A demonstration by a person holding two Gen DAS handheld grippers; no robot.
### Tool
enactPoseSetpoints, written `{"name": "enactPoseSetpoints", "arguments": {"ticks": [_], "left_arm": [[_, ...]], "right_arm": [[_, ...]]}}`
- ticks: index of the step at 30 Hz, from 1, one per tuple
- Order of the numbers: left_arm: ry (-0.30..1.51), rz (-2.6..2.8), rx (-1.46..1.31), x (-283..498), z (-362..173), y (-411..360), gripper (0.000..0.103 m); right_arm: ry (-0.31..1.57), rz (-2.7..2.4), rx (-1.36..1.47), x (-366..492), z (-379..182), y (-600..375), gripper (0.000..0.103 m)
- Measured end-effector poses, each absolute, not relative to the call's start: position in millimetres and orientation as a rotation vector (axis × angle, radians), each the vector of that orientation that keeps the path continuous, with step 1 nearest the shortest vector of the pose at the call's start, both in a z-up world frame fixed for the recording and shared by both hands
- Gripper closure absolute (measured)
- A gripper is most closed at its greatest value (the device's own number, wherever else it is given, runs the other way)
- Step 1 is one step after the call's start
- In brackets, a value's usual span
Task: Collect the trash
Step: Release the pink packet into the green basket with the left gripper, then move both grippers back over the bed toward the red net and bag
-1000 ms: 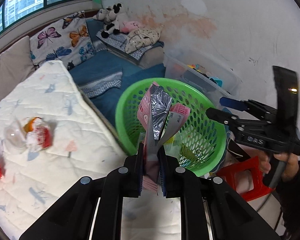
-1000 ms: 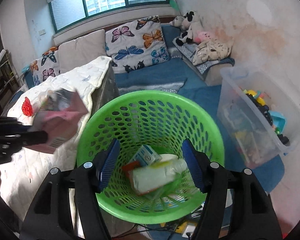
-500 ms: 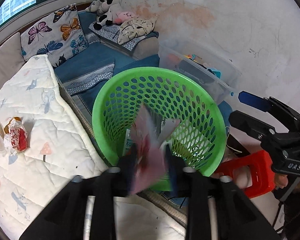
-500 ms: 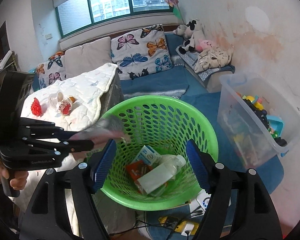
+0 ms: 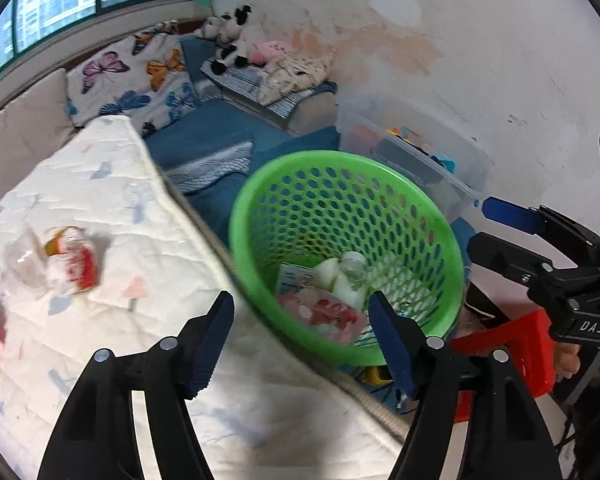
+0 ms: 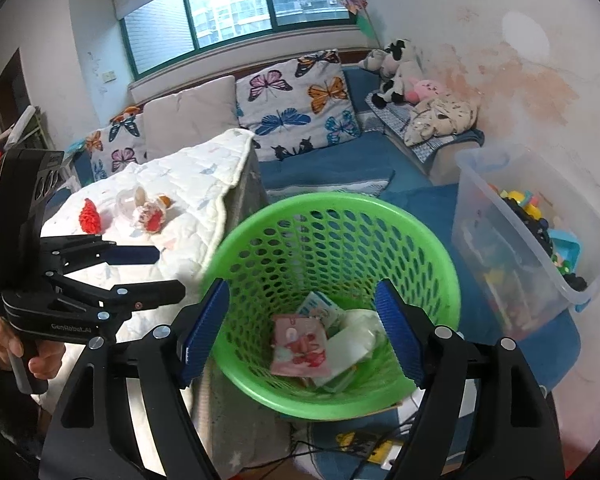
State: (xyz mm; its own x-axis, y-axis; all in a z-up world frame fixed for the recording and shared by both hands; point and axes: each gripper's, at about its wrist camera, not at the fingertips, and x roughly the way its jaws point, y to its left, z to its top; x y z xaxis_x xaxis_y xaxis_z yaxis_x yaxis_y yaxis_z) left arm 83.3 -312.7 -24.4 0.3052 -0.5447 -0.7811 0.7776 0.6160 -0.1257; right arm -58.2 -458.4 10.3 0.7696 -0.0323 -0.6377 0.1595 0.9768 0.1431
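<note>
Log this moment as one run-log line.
left claw: just opened, empty | right claw: opening, empty | pink wrapper: in green basket | remaining: crumpled wrappers on quilt

One green basket (image 6: 260,264), one pink wrapper (image 6: 300,346), two grippers (image 5: 300,336) (image 6: 302,328)

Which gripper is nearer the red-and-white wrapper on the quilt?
Left. The left gripper hangs at the quilt's edge, the red-and-white wrapper just off its left finger. The right gripper sits over the green basket, farther away.
</note>
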Motion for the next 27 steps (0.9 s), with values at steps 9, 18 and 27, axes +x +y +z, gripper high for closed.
{"name": "enactPoseSetpoints", "arguments": {"ticks": [9, 18, 27], "left_arm": [[0.899, -0.773, 0.259, 103, -19, -256, 0.027], [0.91, -0.619, 0.195, 132, -20, -191, 0.024], [0.894, -0.423, 0.133, 174, -12, -127, 0.02]], "right_arm": [[0.675, -0.018, 0.156, -43, 22, -424, 0.022], [0.682, 0.072, 0.12, -13, 23, -386, 0.02], [0.697, 0.156, 0.072, 27, 24, -345, 0.02]]}}
